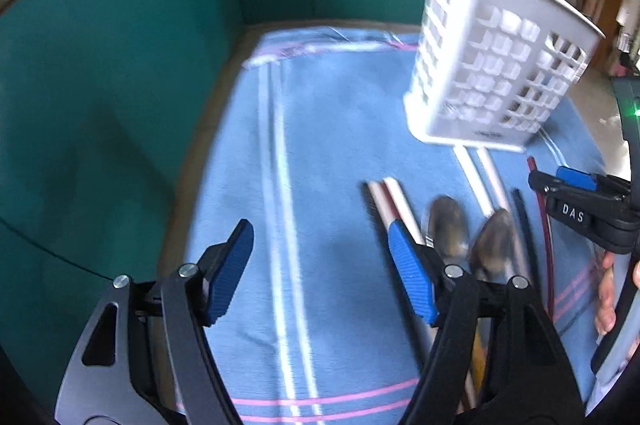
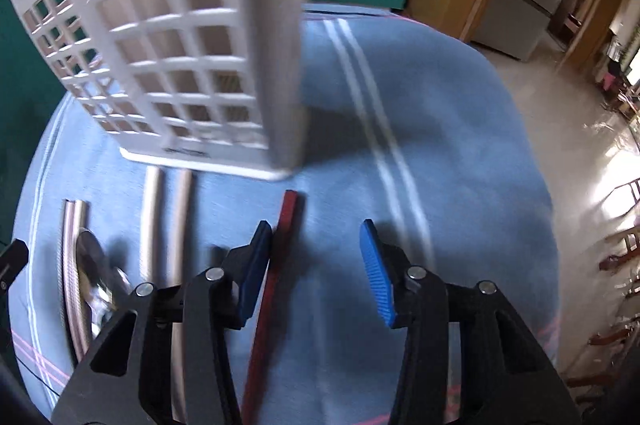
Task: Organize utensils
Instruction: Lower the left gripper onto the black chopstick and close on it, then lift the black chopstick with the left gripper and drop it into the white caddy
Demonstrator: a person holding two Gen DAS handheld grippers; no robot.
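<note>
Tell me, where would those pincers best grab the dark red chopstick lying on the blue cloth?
Probably mid-length, from straight above, fingers straddling its narrow width. The dark red chopstick lies flat on the blue cloth, long and thin, running away toward the white basket. The right gripper is open, its left finger beside the stick, so shifting slightly left should bracket it.

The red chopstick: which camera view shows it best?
The right wrist view: the red chopstick lies on the cloth beside the left finger. The left wrist view shows only a thin strip at its edge.
</note>
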